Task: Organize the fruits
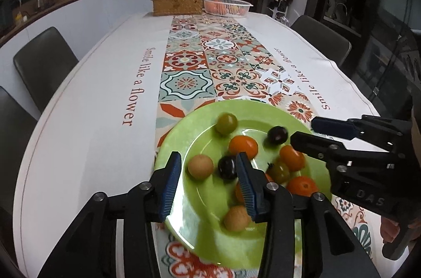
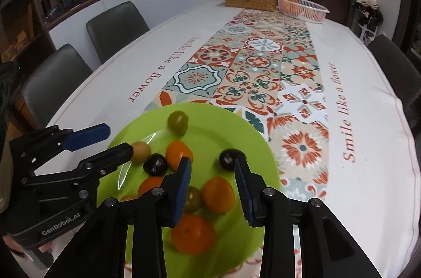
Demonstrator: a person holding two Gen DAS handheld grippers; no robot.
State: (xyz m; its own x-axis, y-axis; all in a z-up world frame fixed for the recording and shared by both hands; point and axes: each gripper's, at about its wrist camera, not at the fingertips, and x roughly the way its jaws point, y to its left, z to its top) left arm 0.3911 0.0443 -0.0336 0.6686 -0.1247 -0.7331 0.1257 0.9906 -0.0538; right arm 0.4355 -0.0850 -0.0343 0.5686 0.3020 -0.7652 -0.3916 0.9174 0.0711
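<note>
From where I sit, my left gripper (image 1: 209, 188) hangs over the near side of the green plate (image 1: 184, 133), jaws apart and holding nothing, and my right gripper (image 2: 213, 188) does the same, spread wide and empty. The plate sits at the near end of the tabletop, on the patterned runner (image 1: 210, 59). Nearest me lie a large orange fruit (image 2: 193, 236) and a tan round one (image 1: 236, 218); mid-plate a dark fruit (image 1: 227, 167) sits between my left fingers; a greenish one (image 1: 226, 122) rests toward the far rim. I judge them light, smooth and prone to roll, the small ones easily bruised, so I'd close gently across the widest part. At the tabletop's far edge stand a wicker box (image 1: 177, 5) and a white basket (image 1: 226, 5).
</note>
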